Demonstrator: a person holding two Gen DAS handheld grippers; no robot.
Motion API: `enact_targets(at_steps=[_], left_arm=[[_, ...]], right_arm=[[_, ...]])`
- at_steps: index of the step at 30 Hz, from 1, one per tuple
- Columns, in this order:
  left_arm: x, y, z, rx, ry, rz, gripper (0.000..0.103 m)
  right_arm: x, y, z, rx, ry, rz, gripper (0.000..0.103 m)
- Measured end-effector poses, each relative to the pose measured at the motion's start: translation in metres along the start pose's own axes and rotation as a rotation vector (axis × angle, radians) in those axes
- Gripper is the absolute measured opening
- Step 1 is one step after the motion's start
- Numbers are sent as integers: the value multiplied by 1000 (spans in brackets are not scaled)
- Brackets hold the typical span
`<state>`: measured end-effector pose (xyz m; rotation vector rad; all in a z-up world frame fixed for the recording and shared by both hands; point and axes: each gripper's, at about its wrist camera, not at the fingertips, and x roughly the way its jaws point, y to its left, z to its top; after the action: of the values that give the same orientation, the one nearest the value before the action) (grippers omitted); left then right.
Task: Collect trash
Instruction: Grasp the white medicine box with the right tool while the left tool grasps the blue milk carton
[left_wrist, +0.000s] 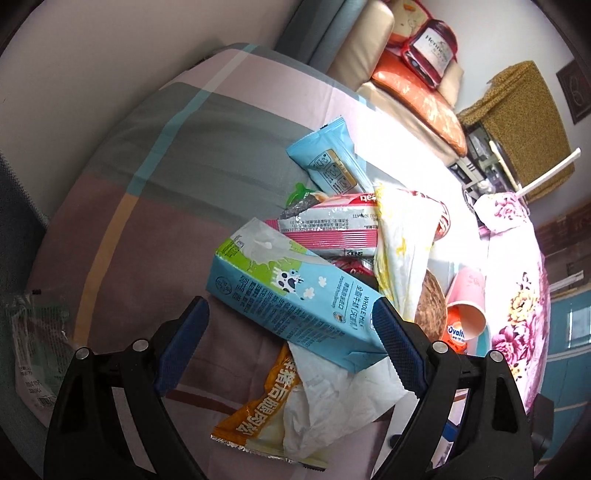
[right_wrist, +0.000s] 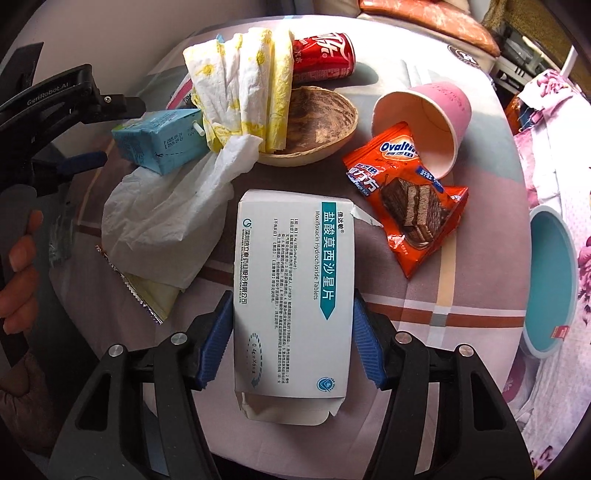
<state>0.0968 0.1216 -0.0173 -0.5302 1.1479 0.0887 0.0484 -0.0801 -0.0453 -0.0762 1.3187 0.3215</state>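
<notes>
My left gripper (left_wrist: 291, 341) is open, its blue pads either side of a blue milk carton (left_wrist: 295, 299) that lies on the checked cloth; the right pad touches the carton's end. The carton also shows in the right wrist view (right_wrist: 162, 142). My right gripper (right_wrist: 291, 343) is shut on a white medicine box (right_wrist: 291, 295). Around them lie a white tissue (right_wrist: 162, 218), a yellow-stained tissue (right_wrist: 243, 85), an orange Ovaltine wrapper (right_wrist: 410, 195), a tipped pink paper cup (right_wrist: 428, 122), a red can (right_wrist: 321, 55), and snack wrappers (left_wrist: 325, 229).
A brown coconut-shell bowl (right_wrist: 314, 122) sits under the stained tissue. A teal bin (right_wrist: 550, 284) stands at the right beside a floral cloth (right_wrist: 554, 155). A yellow foil packet (left_wrist: 255, 417) lies under the white tissue. A sofa with cushions (left_wrist: 417, 92) is behind.
</notes>
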Motion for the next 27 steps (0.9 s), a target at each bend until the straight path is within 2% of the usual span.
enact_targets(at_steps=[2, 4, 8, 14, 17, 21, 24, 26, 27], left_arm=[[-1, -1, 2, -4, -19, 12, 90], [4, 2, 3, -8, 1, 29, 90], [19, 15, 6, -118, 61, -10, 90], [21, 1, 14, -173, 25, 28, 90], [25, -15, 16, -129, 5, 72, 93], [41, -25, 10, -47, 44, 118, 93], [45, -20, 3, -4, 64, 106, 92], [42, -13, -4, 35, 67, 80, 67], [40, -11, -7, 53, 70, 57, 64]], right_arm=[[-6, -7, -2, 15, -12, -3, 58], [-11, -16, -3, 30, -19, -1, 58], [-11, -28, 0, 50, -19, 4, 58], [-18, -38, -5, 60, -25, 21, 59], [-16, -47, -3, 65, -23, 24, 59], [-18, -52, -1, 68, -28, 19, 59], [-23, -53, -2, 65, -44, 11, 59], [-27, -54, -3, 67, -54, 10, 58], [-28, -55, -3, 69, -59, 12, 58]])
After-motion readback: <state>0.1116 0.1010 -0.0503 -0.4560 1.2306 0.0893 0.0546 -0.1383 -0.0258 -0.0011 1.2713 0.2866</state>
